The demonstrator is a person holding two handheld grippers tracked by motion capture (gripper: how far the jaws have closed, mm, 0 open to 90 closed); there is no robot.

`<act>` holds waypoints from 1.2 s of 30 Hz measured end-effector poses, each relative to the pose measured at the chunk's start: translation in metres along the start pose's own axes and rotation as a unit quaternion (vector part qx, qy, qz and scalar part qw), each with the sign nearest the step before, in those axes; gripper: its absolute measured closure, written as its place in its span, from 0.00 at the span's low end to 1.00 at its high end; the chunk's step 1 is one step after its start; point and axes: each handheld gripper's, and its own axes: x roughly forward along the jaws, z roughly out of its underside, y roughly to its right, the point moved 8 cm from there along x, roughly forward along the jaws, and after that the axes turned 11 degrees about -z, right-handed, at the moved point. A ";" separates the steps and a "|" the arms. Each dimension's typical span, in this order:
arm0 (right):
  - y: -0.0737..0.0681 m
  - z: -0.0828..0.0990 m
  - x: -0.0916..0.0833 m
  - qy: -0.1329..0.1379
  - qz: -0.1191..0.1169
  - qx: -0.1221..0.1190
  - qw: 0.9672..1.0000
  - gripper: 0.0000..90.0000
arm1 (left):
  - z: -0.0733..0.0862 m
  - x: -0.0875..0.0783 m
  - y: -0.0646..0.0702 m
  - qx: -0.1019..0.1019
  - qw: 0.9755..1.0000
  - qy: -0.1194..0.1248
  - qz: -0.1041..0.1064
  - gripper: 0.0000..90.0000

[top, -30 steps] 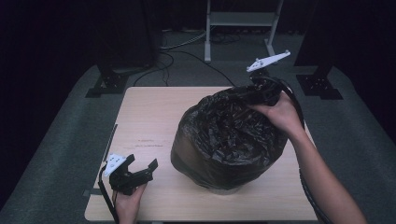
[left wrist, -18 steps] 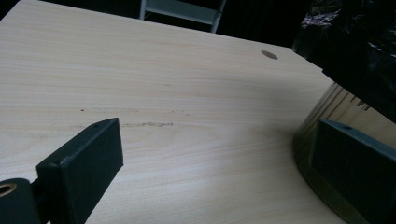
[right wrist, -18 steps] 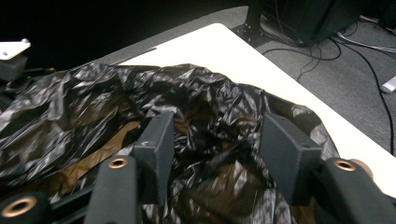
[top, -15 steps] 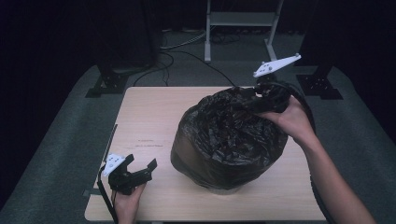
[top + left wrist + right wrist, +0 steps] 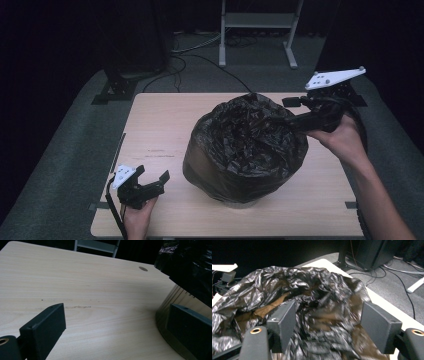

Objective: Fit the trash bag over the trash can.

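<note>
From the high view, a black bin bag (image 5: 245, 145) lining a round bin sat at the middle of the wooden table (image 5: 160, 125), its crumpled plastic folded inward. A white metal stand (image 5: 257, 30) and floor cables (image 5: 200, 55) lay beyond the table. The right gripper (image 5: 292, 112) hovered at the bag's far right rim, its jaws just opened wide, gripping nothing. The left gripper (image 5: 152, 181) rested left of the bag, jaws apart.

In the left gripper view, the bin's glossy wall (image 5: 175, 300) stood just beside one jaw.

In the right gripper view, brown lining (image 5: 269, 306) showed inside the bag.
</note>
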 end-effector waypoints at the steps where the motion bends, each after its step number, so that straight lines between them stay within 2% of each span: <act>1: 0.001 0.002 -0.003 0.001 0.004 0.002 1.000 0.31 | 0.000 0.000 0.000 0.001 1.000 -0.001 0.000 0.02; 5: 0.007 0.008 -0.014 0.010 0.014 0.010 1.000 0.31 | 0.001 0.001 -0.001 0.000 1.000 -0.001 -0.001 0.02; 23: 0.027 0.039 -0.044 0.030 0.048 0.037 0.998 0.30 | 0.002 0.001 0.002 0.004 1.000 -0.001 -0.002 0.02; 36: 0.043 0.071 -0.062 0.049 0.074 0.066 0.994 0.30 | 0.002 0.000 0.002 0.004 1.000 0.000 -0.003 0.02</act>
